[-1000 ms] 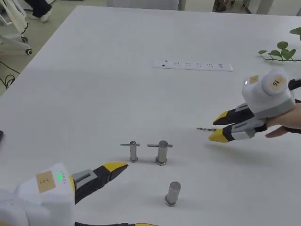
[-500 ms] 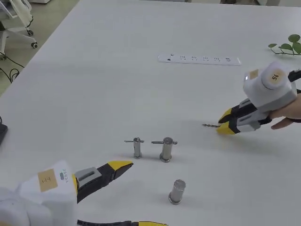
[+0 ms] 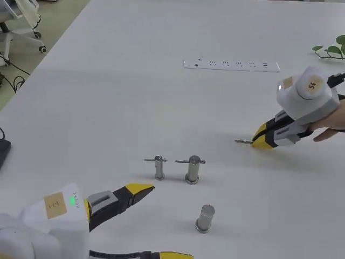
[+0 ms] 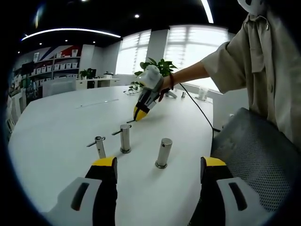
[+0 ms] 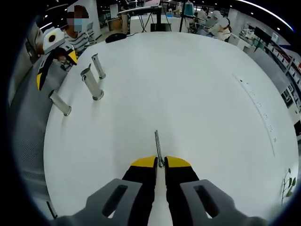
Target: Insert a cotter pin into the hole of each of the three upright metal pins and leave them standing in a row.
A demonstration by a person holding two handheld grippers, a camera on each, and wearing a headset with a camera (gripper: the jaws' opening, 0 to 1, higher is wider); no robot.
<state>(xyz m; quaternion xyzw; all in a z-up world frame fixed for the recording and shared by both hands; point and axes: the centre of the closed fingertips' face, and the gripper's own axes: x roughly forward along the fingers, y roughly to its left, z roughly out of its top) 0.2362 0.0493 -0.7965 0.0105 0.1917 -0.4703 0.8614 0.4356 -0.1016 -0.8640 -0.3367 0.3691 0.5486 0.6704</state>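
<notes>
Three upright metal pins stand on the white table. Two of them [image 3: 158, 166] [image 3: 193, 169] carry a cotter pin through the top and stand side by side. The third pin [image 3: 204, 218] stands nearer to me, with nothing through it; the left gripper view shows it [image 4: 163, 152] just ahead of the jaws. My left gripper [image 3: 149, 222] is open, near the table's front edge, holding nothing. My right gripper [image 3: 259, 140] is shut on a thin cotter pin [image 5: 158, 147], whose tip [image 3: 241, 142] pokes out left, low over the table.
A white power strip [image 3: 232, 65] lies farther back on the table. A green plant [image 3: 330, 50] sits at the far right edge. Office chairs [image 3: 21, 21] stand beyond the table's left edge.
My right gripper's jaws have come together on the cotter pin that lay on the table. The left gripper has stayed open in place.
</notes>
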